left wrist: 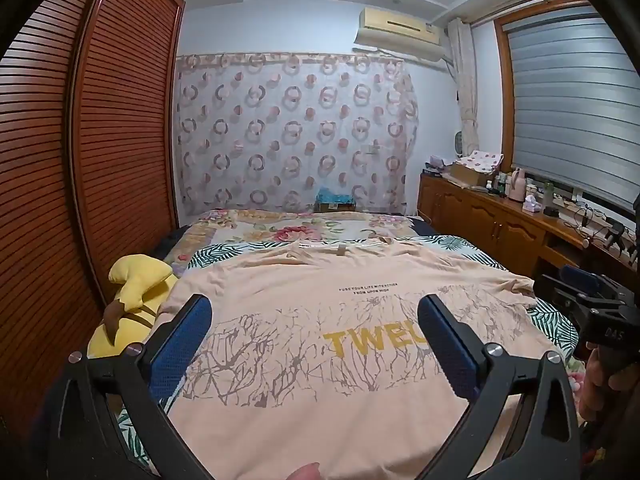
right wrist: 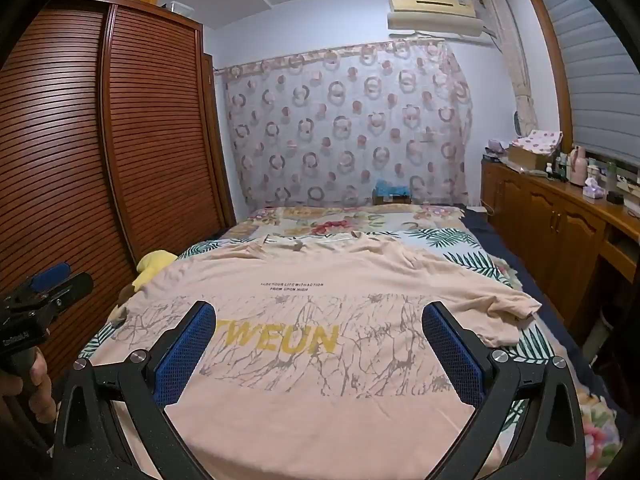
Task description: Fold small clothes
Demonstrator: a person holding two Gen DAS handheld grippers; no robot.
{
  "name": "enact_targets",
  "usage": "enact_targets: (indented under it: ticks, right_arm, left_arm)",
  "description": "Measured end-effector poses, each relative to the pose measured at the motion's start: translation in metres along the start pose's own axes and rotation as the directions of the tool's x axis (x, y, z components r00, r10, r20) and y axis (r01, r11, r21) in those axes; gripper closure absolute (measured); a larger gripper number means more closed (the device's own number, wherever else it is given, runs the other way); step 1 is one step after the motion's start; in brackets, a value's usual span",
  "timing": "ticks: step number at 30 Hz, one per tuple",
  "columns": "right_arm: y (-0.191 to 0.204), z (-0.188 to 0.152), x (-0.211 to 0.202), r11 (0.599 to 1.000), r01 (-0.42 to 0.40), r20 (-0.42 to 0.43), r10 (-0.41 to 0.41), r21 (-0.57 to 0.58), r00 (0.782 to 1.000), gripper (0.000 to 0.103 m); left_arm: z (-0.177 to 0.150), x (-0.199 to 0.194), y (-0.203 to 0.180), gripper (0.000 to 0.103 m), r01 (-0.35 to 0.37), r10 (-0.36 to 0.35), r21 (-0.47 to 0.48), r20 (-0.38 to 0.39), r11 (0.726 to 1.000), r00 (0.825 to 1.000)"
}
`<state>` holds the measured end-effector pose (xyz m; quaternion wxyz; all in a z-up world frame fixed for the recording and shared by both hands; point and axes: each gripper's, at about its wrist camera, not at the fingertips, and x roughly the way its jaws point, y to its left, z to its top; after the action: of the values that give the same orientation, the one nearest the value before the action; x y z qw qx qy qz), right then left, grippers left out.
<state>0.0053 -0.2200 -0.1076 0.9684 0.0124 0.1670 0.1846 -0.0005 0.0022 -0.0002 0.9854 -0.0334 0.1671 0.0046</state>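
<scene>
T-shirt (left wrist: pixel 320 320) lies on the bed (left wrist: pixel 460 244), plush toy (left wrist: pixel 132 300) at its left.

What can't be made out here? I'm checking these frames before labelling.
- Shirt hem: cut off by the bottom edge, both views.
- Yellow word: left view, finger covers its end.
- Small print: too small to read.
- Plush: right view, mostly behind the shirt.

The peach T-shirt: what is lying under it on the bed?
Under the peach T-shirt a leaf-print sheet shows around its edges. A yellow plush toy lies at its left edge. Anything beneath its middle is covered.
</scene>
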Motion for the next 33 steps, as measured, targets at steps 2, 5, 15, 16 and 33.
enact_targets:
  ticks: [2,5,15,16,33]
  right_arm:
    - [0.0003,-0.0003,0.0000,1.000,-0.002,0.002,0.002,0.001,1.000,0.000]
    - [0.0008,-0.0005,-0.0002,1.000,-0.002,0.004,0.002,-0.004,1.000,0.000]
    - [0.0003,-0.0007,-0.0003,1.000,-0.004,0.016,0.004,-0.003,1.000,0.000]
    - [0.0002,-0.0008,0.0000,1.000,-0.004,0.017,0.004,-0.003,1.000,0.000]
    - [-0.0003,0.0007,-0.0012,1.000,-0.006,0.019,0.006,-0.012,1.000,0.000]
  left_arm:
    - [0.0000,0.0001,0.0026,0.000,0.001,-0.001,-0.006,-0.004,1.000,1.000]
    - [0.0004,0.0000,-0.0030,0.000,-0.011,0.011,0.020,-0.002,1.000,1.000]
    - [-0.0019,-0.0007,-0.0025,0.000,-0.013,0.013,0.019,-0.006,1.000,1.000]
    - [-0.0019,-0.0006,-0.0027,0.000,-0.014,0.014,0.020,-0.006,1.000,1.000]
    - [-0.0018,0.0001,-0.0035,0.000,-0.014,0.014,0.022,-0.012,1.000,1.000]
